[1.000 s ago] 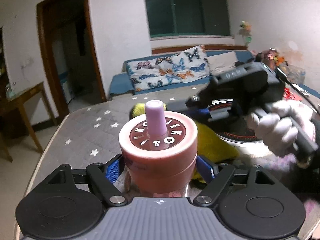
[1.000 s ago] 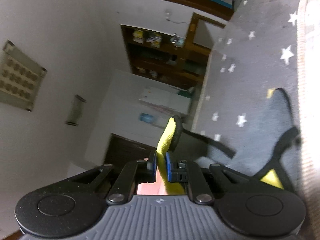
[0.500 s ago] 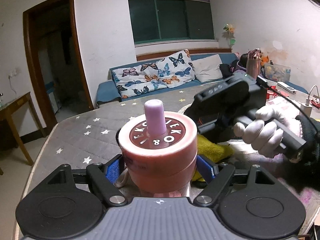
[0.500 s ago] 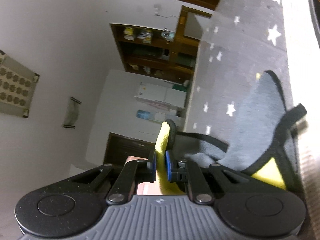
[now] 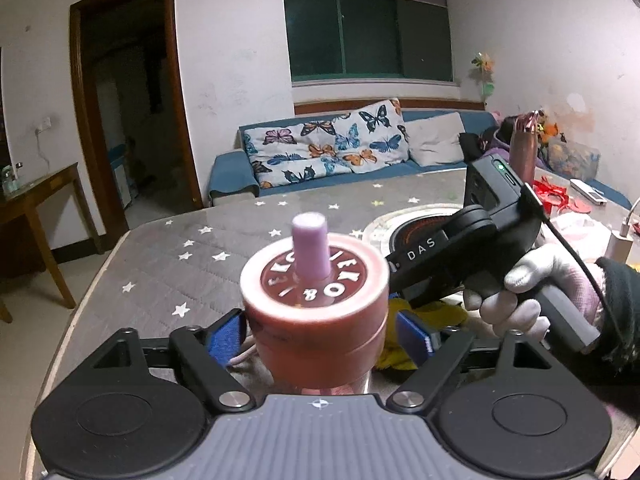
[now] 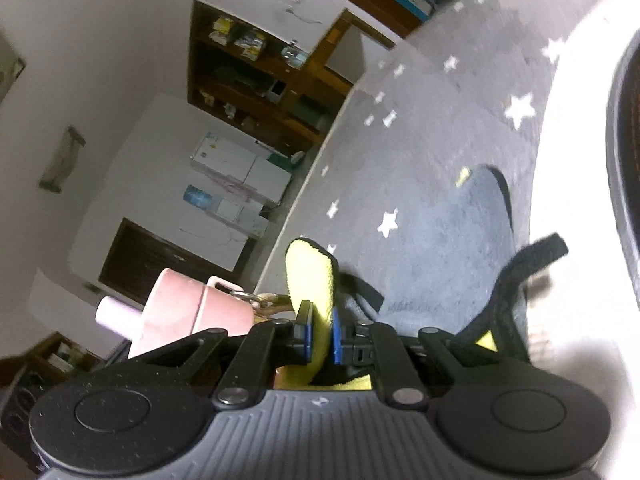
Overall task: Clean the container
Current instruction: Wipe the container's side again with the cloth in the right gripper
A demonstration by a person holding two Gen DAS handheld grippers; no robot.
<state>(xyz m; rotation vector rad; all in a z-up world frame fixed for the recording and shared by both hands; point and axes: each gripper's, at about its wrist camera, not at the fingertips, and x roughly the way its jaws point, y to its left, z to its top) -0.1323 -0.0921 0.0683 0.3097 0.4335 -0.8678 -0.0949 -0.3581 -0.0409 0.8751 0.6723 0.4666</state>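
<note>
The left gripper [image 5: 318, 338] has the round pink plastic container [image 5: 316, 312] with its lilac spout between its blue pads [image 5: 226, 338]; its jaws are opening, and a gap shows at the right pad. The container stands upright on the grey star-patterned table cover [image 5: 168, 276]. Just right of it, a white-gloved hand [image 5: 532, 296] holds the right gripper [image 6: 320, 334], pinched tight on a yellow-and-grey cleaning cloth [image 6: 312, 280]. Farther off stands a blue sofa with butterfly cushions [image 5: 328, 152].
</note>
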